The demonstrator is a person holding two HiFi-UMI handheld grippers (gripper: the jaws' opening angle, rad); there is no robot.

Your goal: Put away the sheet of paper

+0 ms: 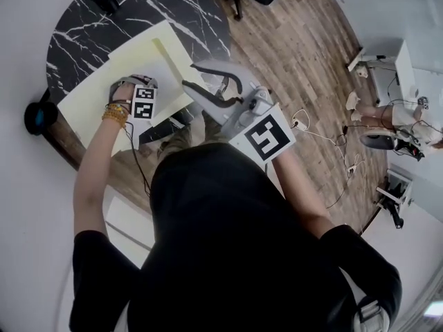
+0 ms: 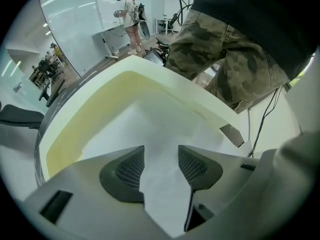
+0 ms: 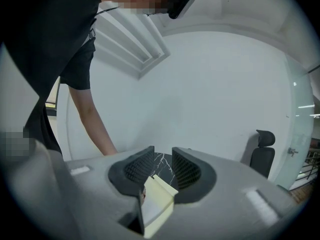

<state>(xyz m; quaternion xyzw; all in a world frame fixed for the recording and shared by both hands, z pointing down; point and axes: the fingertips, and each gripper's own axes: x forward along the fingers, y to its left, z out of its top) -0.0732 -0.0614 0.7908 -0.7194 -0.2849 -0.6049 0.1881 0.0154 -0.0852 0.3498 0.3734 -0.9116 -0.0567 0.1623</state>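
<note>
Fingers of my left gripper (image 2: 161,153) stand wide, tips down over the sheet of paper (image 2: 150,126), which lies flat inside the pale yellow folder (image 2: 95,96). My right gripper (image 3: 163,156) pinches the flap (image 3: 159,204). The sheet looks light, limp and easily creased, so I'd nip an edge gently.

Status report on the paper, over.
Left gripper open above white paper sheet. Sheet lies inside pale yellow box file. Right gripper clamps its lid. Nothing blocking.

Bright, even indoor light; fisheye bending at edges; near foreground seemingly soft
</note>
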